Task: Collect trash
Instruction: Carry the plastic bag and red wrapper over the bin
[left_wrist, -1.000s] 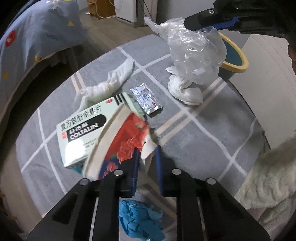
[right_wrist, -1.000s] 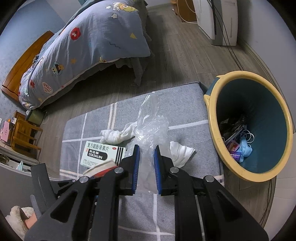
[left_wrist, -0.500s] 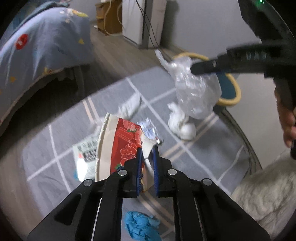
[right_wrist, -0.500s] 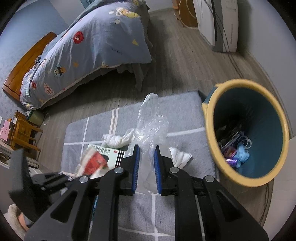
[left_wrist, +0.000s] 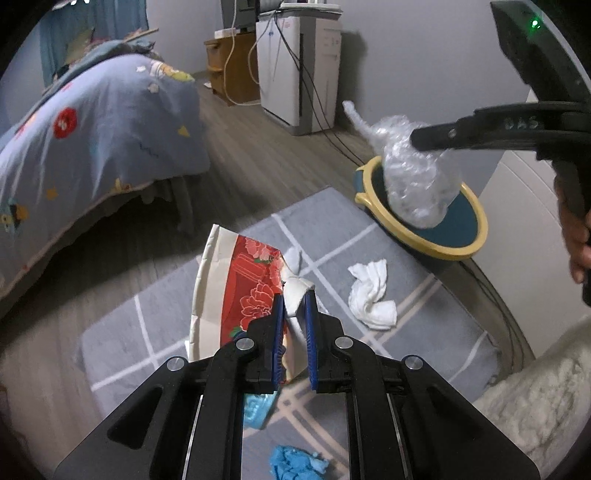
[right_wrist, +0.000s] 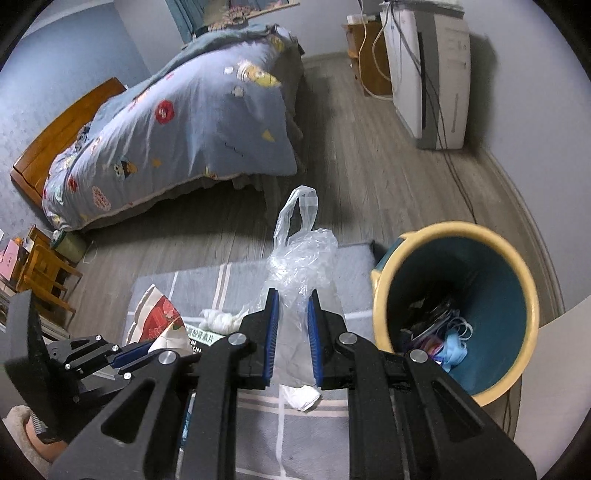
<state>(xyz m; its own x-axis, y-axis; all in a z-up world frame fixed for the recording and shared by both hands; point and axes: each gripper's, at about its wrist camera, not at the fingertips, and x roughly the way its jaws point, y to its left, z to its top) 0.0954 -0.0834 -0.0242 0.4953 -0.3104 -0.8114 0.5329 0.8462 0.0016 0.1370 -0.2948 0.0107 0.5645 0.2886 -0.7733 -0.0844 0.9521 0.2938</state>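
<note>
My left gripper (left_wrist: 294, 295) is shut on a crushed red-and-white paper cup (left_wrist: 236, 291) and holds it above the grey checked rug (left_wrist: 424, 325). My right gripper (right_wrist: 291, 295) is shut on a clear plastic bag (right_wrist: 301, 258), held in the air left of the blue bin with a yellow rim (right_wrist: 384, 295). In the left wrist view the bag (left_wrist: 417, 177) hangs over the bin's (left_wrist: 469, 243) near rim. The bin holds several pieces of trash. A white crumpled tissue (left_wrist: 371, 291) lies on the rug near the bin.
A blue crumpled scrap (left_wrist: 295, 461) lies on the rug below the left gripper. A medicine box (right_wrist: 199, 338) and another tissue (right_wrist: 221, 319) lie further left. A bed (right_wrist: 177, 122) stands beyond the rug, a white appliance (right_wrist: 432, 74) by the wall.
Both grippers have risen. The left one closed on the paper cup and lifted it off the rug. The right one carried the plastic bag toward the bin.
</note>
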